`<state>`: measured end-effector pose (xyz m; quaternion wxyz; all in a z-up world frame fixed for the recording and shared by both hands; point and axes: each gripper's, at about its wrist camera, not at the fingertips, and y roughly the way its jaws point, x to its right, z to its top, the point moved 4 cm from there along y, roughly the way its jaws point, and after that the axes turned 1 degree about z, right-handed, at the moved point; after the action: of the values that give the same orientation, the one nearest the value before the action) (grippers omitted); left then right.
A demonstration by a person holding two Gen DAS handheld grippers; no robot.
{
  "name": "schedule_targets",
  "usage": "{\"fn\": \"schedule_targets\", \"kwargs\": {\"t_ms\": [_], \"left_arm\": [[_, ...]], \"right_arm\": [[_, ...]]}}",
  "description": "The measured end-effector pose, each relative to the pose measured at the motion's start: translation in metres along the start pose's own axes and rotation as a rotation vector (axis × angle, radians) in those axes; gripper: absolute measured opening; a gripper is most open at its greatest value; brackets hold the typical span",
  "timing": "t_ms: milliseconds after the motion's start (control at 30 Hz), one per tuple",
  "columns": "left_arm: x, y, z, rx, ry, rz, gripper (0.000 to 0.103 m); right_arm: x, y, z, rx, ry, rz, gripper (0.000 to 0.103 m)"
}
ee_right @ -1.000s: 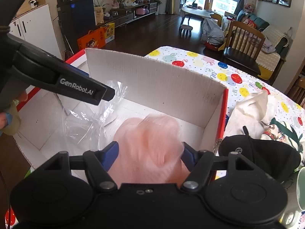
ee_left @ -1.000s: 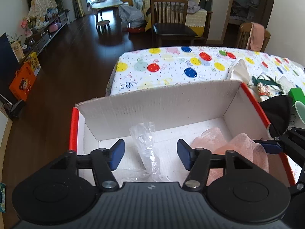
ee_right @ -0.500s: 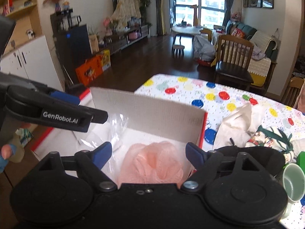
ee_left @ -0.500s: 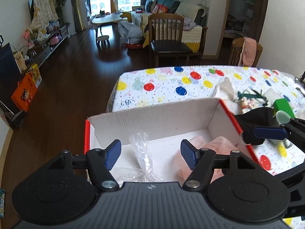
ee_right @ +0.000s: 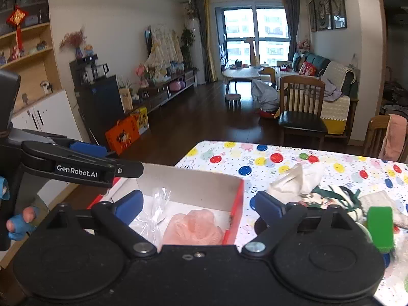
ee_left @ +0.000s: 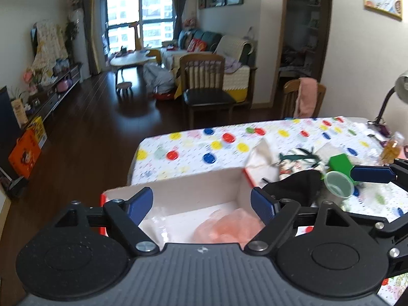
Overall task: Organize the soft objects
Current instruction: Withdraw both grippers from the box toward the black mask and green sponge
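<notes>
A white cardboard box with red edges sits at the table's near corner. Inside lie a pink mesh puff and a crumpled clear plastic bag. My left gripper is open and empty, raised above the box. My right gripper is open and empty, above the box's right wall. A cream cloth, a printed green-and-white fabric and a black cap lie on the table right of the box.
The table has a balloon-print cloth. A green block and a translucent green cup lie to the right. A desk lamp stands at the far right. Wooden chairs stand beyond the table.
The right gripper opened, left the pink puff in the box, and rose away. Both grippers lifted and pulled back, so the box looks smaller and lower.
</notes>
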<state>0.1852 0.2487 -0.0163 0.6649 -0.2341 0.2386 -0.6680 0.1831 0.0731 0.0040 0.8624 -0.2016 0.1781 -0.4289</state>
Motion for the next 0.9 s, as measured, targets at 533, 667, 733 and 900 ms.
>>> {"fn": "schedule_targets", "kwargs": {"t_ms": [533, 667, 733, 900], "left_arm": [[0.111, -0.012, 0.014, 0.058, 0.056, -0.091, 0.089], [0.143, -0.006, 0.016, 0.064, 0.046, -0.121, 0.091], [0.158, -0.003, 0.015, 0.068, 0.044, -0.127, 0.1], [0.191, 0.01, 0.013, 0.074, 0.015, -0.162, 0.103]], "right_arm": [[0.099, -0.072, -0.016, 0.098, 0.067, -0.077, 0.102], [0.133, -0.089, -0.024, 0.109, 0.079, -0.11, 0.102], [0.152, -0.096, -0.029, 0.11, 0.086, -0.131, 0.102], [0.2, -0.111, -0.044, 0.111, 0.114, -0.169, 0.103]]}}
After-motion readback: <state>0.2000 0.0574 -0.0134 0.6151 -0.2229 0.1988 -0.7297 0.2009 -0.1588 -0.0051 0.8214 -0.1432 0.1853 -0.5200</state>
